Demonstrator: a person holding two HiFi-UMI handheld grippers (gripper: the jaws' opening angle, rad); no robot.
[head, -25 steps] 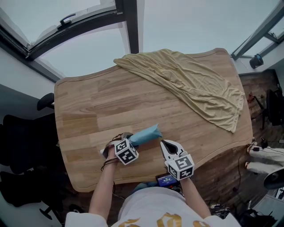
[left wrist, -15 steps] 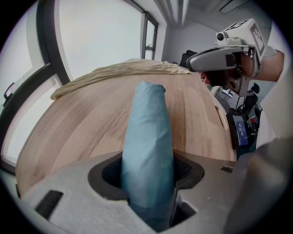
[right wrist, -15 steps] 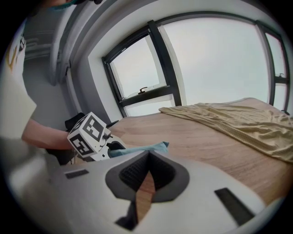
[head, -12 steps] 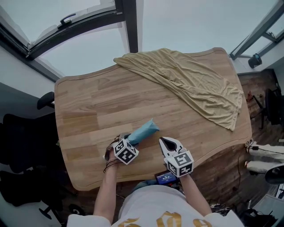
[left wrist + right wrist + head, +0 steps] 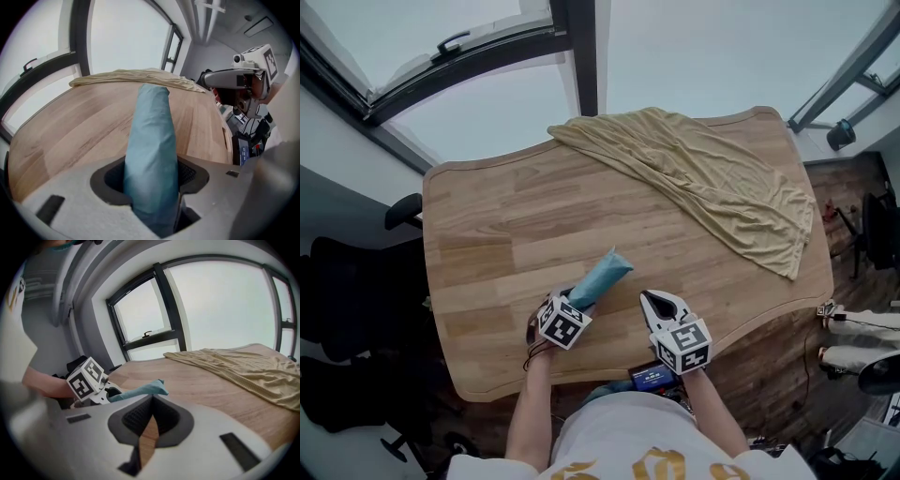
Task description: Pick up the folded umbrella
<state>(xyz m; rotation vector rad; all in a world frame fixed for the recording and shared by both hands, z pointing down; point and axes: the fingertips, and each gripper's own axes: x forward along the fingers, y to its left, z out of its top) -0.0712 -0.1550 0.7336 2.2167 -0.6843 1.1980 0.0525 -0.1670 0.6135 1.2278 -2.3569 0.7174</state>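
The fingers (image 5: 108, 181) of the left gripper (image 5: 574, 302) are clenched on the near end of the folded pale-blue umbrella in its fabric sleeve (image 5: 602, 272), with the pads pressed in on both sides. From there the umbrella slants away over the pale wooden counter (image 5: 506, 225). Seen from the right gripper, its far tip looks raised clear of the wood, so I'd say it's being lifted.

I'd expect it to be light, with a stiff core under a soft, rather slippery cover that can bunch or slide beneath the pads. Held this close to one end, the free length will want to sag or swing. A hold nearer the middle would balance it better, and a firm squeeze shouldn't hurt it.

Just beside it, the right gripper (image 5: 656, 302) has its fingers (image 5: 136, 420) closed tip to tip on nothing. A rumpled tan cloth (image 5: 712, 178) lies well apart at the far side.
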